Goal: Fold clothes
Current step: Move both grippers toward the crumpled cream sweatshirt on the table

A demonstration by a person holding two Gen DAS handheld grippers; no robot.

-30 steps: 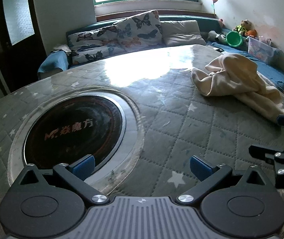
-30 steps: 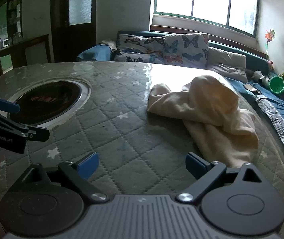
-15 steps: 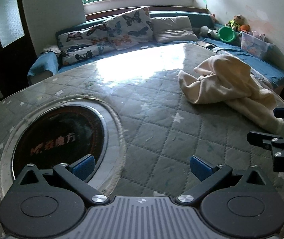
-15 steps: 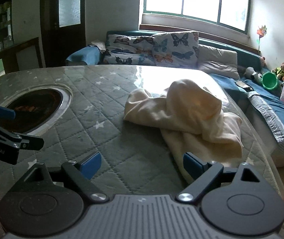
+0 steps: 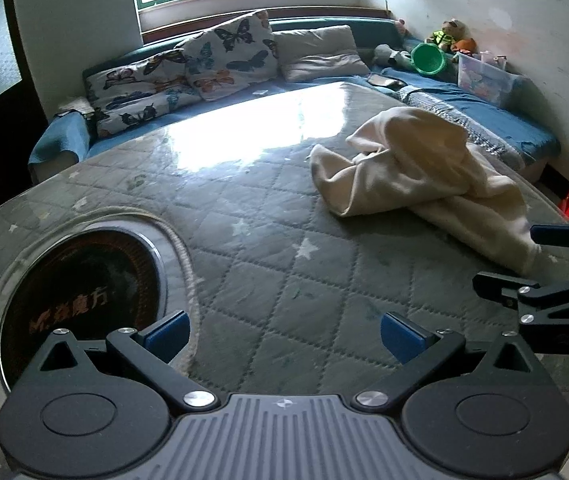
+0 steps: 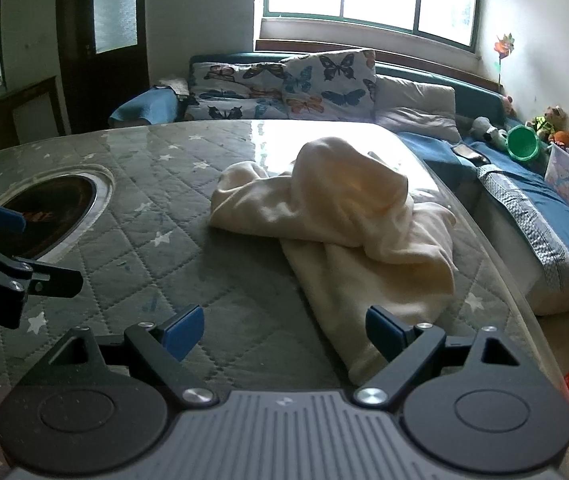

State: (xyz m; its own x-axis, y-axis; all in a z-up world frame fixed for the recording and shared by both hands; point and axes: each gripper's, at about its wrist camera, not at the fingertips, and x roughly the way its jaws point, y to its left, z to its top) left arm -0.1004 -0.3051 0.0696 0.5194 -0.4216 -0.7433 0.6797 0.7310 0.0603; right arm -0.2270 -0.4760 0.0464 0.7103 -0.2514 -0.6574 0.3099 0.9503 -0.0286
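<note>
At the far left of the tabletop (image 5: 268, 264), a dark round insert (image 5: 80, 288) with orange lettering sits sunk in a pale ring, set into the grey quilted cover printed with white stars. The left tongs (image 5: 282, 334) hang over the cover just right of that insert, their 2 blue pads spread wide with only bare quilting between them; they grip nothing. Further right, a cream garment (image 6: 348, 236) lies crumpled in a heap on the right half of the tabletop, one part humped up toward the window and a long flat part trailing toward the near right edge. The right tongs (image 6: 284, 330) hover over that near end: the jaws stand wide, nothing is clamped, and the right pad sits above the cloth's trailing tip while the left pad is over bare cover. In the left wrist view the right tongs (image 5: 524, 258) reach in from the right edge, beside the garment's end. Behind the tabletop runs a blue sofa (image 6: 544, 208) with butterfly cushions (image 6: 284, 84).
</note>
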